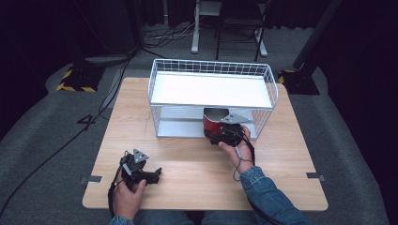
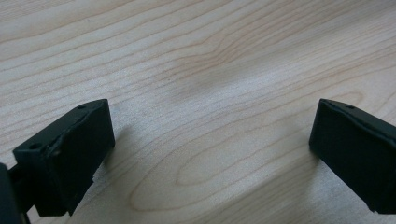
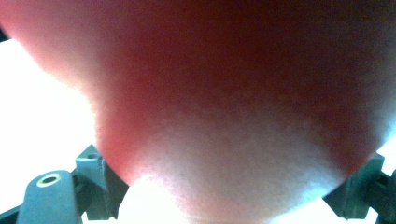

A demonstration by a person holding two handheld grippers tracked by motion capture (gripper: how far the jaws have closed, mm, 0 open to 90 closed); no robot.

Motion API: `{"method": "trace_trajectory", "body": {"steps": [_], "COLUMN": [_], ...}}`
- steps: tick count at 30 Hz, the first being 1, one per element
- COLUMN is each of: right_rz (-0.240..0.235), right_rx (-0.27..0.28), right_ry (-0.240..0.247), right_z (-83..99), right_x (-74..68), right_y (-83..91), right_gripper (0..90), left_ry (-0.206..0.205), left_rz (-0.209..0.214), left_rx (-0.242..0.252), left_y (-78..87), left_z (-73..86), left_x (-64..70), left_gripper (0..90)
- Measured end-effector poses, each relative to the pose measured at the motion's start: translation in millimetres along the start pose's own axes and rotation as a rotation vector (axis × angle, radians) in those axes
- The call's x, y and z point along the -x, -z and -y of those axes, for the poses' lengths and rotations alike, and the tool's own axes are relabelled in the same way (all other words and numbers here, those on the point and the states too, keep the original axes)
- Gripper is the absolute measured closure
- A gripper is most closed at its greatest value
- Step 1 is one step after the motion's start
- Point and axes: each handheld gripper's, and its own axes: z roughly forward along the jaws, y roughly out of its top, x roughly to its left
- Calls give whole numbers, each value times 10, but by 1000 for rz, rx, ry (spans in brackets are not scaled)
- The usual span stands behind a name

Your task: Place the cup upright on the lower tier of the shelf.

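The right gripper [image 1: 224,133] pinches a red cup [image 1: 212,121] at the white rack's [image 1: 211,91] bottom shelf, at 12 o'clock on the bench [image 1: 187,159]. The left gripper [image 1: 149,175], at 7 o'clock, has its fingers [image 2: 70,154] spread wide.

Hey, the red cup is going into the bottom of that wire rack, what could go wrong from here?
The red cup in the right tongs sits just under the white upper shelf, so its rim may catch that edge. The rack looks light and might slide if bumped. The left tongs rest apart, not steadying it.
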Motion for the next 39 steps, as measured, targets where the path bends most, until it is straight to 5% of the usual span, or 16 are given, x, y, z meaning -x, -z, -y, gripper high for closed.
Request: {"method": "trace_trajectory", "body": {"steps": [39], "right_rz": [115], "right_rx": [48], "right_ry": [-66], "right_z": [-103], "right_x": [62], "right_y": [-630], "right_gripper": [172], "left_ry": [-1], "left_rz": [-1], "left_rx": [0], "left_y": [1], "left_z": [1], "left_x": [0], "left_gripper": [4]}}
